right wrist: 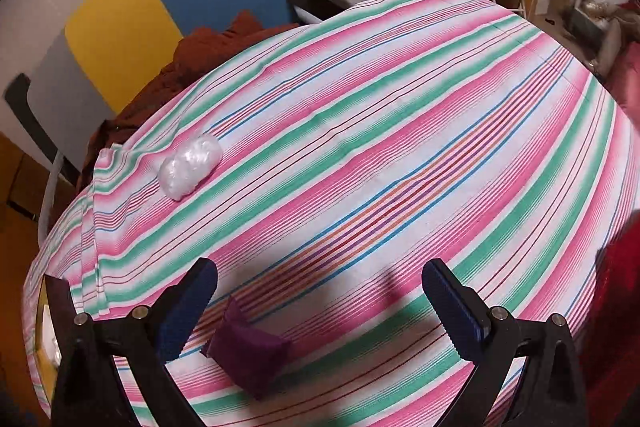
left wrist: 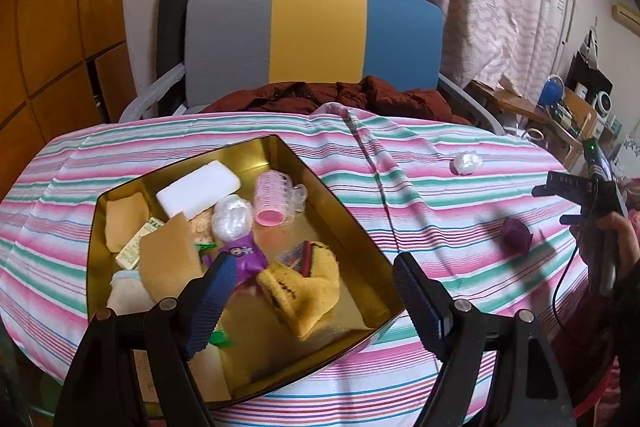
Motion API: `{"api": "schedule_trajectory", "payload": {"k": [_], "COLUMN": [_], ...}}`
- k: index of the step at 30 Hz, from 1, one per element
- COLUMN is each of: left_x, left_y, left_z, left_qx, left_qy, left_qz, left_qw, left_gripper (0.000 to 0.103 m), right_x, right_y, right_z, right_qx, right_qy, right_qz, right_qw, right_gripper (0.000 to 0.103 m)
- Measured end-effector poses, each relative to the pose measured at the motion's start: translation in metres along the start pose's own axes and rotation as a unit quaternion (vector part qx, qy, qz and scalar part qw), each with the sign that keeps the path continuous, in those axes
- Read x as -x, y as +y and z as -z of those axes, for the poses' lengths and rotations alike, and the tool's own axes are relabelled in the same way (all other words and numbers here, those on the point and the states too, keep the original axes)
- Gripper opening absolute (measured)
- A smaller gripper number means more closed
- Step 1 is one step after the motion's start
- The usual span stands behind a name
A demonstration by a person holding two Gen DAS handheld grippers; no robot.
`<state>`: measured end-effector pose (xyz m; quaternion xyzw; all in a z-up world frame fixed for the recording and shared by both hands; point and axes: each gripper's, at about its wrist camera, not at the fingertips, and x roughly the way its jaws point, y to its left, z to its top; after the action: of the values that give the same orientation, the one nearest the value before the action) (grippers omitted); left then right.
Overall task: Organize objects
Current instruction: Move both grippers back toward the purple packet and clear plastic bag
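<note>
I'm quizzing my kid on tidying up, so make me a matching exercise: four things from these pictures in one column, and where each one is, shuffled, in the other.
Things:
1. pink hair roller
2. purple pouch
3. white plastic ball on the cloth
4. yellow knit piece

Places:
A. on the striped cloth, far side, near the chair
B. in the gold tin, between the open left tongs
C. on the cloth, just ahead of the open right tongs
D. in the tin, next to the white block

Pairs: 1-D, 2-C, 3-A, 4-B
</note>
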<state>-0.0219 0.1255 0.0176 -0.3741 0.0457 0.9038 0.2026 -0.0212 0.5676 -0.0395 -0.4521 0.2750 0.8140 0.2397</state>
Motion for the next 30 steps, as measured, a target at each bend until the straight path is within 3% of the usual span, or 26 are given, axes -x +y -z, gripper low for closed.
{"api": "schedule_trajectory", "payload": {"k": [12,30], "left_x": [-0.019,-0.029], "left_y": [-0.027,-0.067], "left_z": [0.004,-0.006], "left_qx": [-0.043,-0.096], "left_qy": [0.032,0.031], "left_qz": [-0.008,0.023], "left_qw": [0.9985,0.9946], "left_gripper": [0.082,0.082], "right_x": [-0.007,-0.017], "right_y": [0.042,0.047], "right_z": [0.019,0.021], "right_qx": [0.110,0.121], "right_qy": [0.017,0.048], "right_qz": [0.002,0.013], "right_qw": [0.994,0.991], "right_gripper": [0.103,0.103]}}
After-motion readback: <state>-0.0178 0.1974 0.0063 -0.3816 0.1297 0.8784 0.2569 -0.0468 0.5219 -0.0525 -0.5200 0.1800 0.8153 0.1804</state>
